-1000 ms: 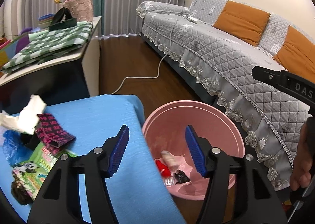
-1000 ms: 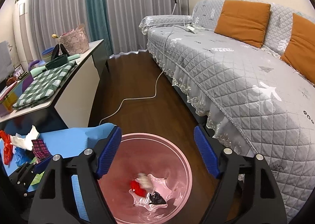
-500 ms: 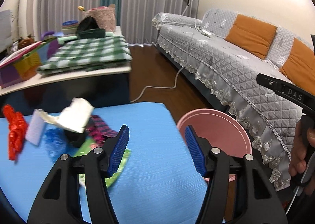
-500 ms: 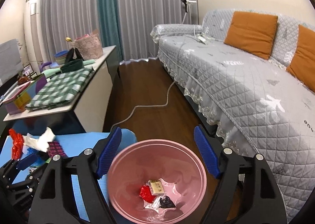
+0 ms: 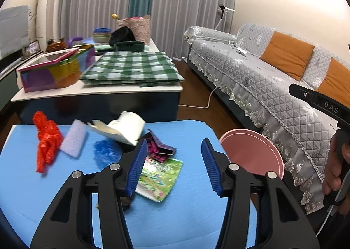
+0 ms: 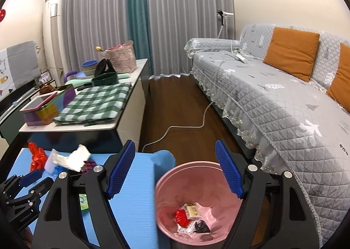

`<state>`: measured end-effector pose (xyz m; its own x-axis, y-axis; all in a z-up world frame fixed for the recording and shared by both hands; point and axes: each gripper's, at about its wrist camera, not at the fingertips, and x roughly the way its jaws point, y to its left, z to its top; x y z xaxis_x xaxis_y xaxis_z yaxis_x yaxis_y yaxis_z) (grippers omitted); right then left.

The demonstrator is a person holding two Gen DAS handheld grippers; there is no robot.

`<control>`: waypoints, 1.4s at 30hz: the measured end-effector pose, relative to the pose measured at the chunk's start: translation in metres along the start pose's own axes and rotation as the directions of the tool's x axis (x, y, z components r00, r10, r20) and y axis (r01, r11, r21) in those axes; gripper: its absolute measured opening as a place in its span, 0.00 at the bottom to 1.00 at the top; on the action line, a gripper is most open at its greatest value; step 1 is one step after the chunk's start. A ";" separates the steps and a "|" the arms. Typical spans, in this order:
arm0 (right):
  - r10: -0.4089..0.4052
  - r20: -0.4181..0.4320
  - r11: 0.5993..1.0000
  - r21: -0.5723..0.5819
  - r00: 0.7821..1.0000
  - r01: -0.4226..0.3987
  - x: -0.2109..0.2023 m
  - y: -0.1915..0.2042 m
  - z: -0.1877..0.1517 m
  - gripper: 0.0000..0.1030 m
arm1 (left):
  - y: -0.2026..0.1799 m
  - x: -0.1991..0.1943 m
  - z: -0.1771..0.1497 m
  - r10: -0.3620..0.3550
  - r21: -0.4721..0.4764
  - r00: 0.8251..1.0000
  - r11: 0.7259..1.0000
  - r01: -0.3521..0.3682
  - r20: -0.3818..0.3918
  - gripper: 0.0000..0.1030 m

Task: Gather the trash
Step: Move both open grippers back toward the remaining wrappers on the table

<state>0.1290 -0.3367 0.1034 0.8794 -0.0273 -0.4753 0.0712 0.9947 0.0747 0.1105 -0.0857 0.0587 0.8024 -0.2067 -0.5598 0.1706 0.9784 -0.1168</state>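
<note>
My left gripper [image 5: 172, 166] is open and empty above the blue table [image 5: 179, 216]. Just ahead of it lie a green snack packet [image 5: 160, 178], a pink-and-black wrapper [image 5: 158, 147], a torn white carton [image 5: 124, 128], a blue wrapper [image 5: 105, 150], a lilac sponge [image 5: 73, 138] and a red mesh scrap [image 5: 47, 139]. The pink bin [image 5: 251, 154] stands off the table's right edge. My right gripper [image 6: 175, 171] is open and empty above the bin [image 6: 166, 185], which holds a red scrap [image 6: 181, 217], a tan packet [image 6: 192, 210] and a black piece [image 6: 201, 227].
A white side table [image 5: 98, 90] with a green checked cloth [image 5: 133, 67], a coloured box [image 5: 50, 69] and bowls stands behind. A grey sofa [image 5: 273, 87] with orange cushions runs along the right. A white cable [image 6: 175, 128] lies on the wooden floor.
My left gripper has swung left from over the bin to over the table's trash. My right gripper has lifted and drawn back a little above the bin. Both stay open.
</note>
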 end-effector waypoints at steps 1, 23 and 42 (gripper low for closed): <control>0.004 0.000 1.000 -0.003 1.000 -0.004 -0.001 0.004 0.000 0.73 | 0.005 -0.003 0.000 0.003 -0.004 1.000 1.000 -0.003 0.004 0.49; 0.188 -0.046 0.982 -0.014 0.981 -0.189 -0.006 0.089 -0.006 0.67 | 0.149 -0.078 0.030 0.161 -0.046 0.984 0.986 -0.158 0.073 0.49; 0.227 -0.213 0.970 -0.035 0.950 -0.239 0.071 0.129 -0.047 0.55 | 0.246 -0.030 -0.013 0.256 -0.257 0.966 0.931 -0.257 -0.038 0.48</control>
<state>0.1787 -0.2052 0.0382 0.7517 0.2206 -0.6215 -0.1574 0.9752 0.1558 0.1216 0.1616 0.0362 0.7968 0.0510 -0.6021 -0.1947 0.9650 -0.1759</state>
